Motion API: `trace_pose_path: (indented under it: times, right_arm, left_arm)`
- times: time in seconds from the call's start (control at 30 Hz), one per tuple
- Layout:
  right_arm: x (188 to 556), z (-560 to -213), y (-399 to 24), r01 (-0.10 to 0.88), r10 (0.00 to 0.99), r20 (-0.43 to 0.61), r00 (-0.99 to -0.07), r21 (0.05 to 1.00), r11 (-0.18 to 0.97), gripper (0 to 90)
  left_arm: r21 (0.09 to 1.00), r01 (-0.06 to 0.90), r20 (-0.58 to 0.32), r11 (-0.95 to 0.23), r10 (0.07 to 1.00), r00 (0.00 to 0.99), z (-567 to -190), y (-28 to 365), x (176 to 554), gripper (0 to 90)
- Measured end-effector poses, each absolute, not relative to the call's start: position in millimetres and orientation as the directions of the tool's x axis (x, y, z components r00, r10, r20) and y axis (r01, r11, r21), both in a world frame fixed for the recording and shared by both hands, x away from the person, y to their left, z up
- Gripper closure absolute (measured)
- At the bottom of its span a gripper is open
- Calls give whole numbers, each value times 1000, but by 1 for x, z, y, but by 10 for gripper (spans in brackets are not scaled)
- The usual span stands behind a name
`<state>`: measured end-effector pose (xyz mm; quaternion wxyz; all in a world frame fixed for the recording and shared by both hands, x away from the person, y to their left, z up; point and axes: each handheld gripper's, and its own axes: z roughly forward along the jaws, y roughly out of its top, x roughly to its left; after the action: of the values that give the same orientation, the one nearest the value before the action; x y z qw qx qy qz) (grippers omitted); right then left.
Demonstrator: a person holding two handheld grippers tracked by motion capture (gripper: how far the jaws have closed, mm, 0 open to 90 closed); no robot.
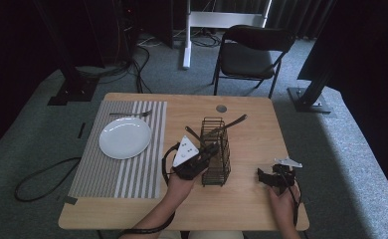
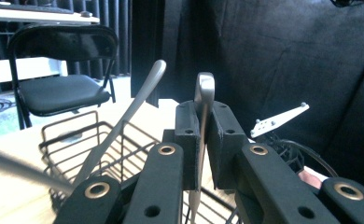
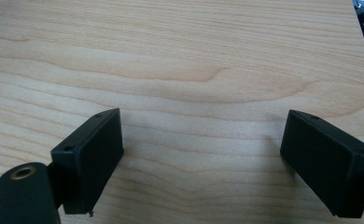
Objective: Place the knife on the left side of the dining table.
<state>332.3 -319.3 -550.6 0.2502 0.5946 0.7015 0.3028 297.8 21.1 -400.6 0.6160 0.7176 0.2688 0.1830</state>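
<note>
A black wire cutlery basket [image 1: 216, 158] stands upright in the middle of the wooden table [image 1: 242, 204], with several utensil handles leaning out of its top. My left gripper [image 1: 210, 149] is at the basket's left rim. Along its jaws, the left gripper [image 2: 204, 119] is shut on the upright handle of a silver utensil [image 2: 205, 91], whose lower end goes down into the basket [image 2: 73, 135]. A second silver handle [image 2: 138, 100] slants beside it. My right gripper [image 1: 267, 177] hovers low over bare wood right of the basket. It is the right gripper [image 3: 201, 149], open and holding nothing.
A grey striped placemat [image 1: 117, 169] covers the table's left part, with a white plate [image 1: 125, 138] on it and a fork [image 1: 130, 114] behind the plate. A black folding chair [image 1: 249, 57] stands beyond the far edge. Cables trail on the floor at the left.
</note>
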Motion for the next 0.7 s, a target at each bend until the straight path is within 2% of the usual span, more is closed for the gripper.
trace_pose_path:
  times: [0.3, 0.7]
  right_arm:
    - [332, -551, -319, 681, 986, 8, -168, 724, 110, 122]
    - [332, -551, -319, 681, 986, 8, -168, 724, 110, 122]
  left_arm:
    - [985, 139, -46, -107, 609, 792, -399, -2, 309, 839]
    - [982, 135, -33, -128, 597, 802, -396, -2, 309, 839]
